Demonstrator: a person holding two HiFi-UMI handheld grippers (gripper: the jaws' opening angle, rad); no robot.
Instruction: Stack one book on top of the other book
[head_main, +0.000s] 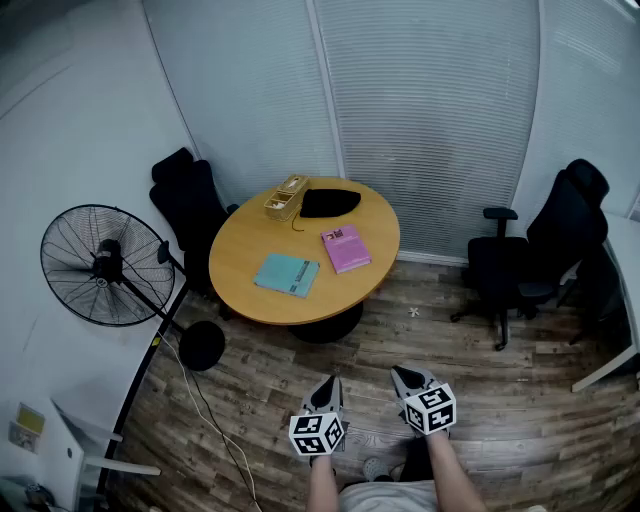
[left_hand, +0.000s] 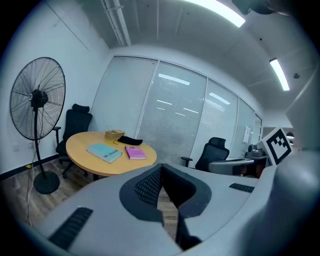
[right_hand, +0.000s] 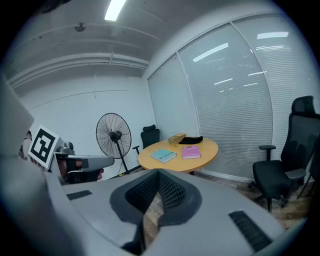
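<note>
Table (head_main: 238, 262), round, stands well beyond both grippers, with wood floor (head_main: 300, 400) between; fan (head_main: 103, 265) at left, black chairs (head_main: 188, 203) at far left and right. Left gripper (head_main: 325, 388) and right gripper (head_main: 406, 377), nearest, are clenched shut, holding and touching nothing. Teal book (head_main: 287, 274) lies flat left of pink book (head_main: 346, 248), apart. Wooden box (head_main: 286, 197) at far rim, beside black pouch (head_main: 329, 202); contents indistinct.

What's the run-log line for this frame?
stacking: not started | left hand-held gripper: shut, empty | right hand-held gripper: shut, empty | teal book, pink book: apart, flat on round table
</note>
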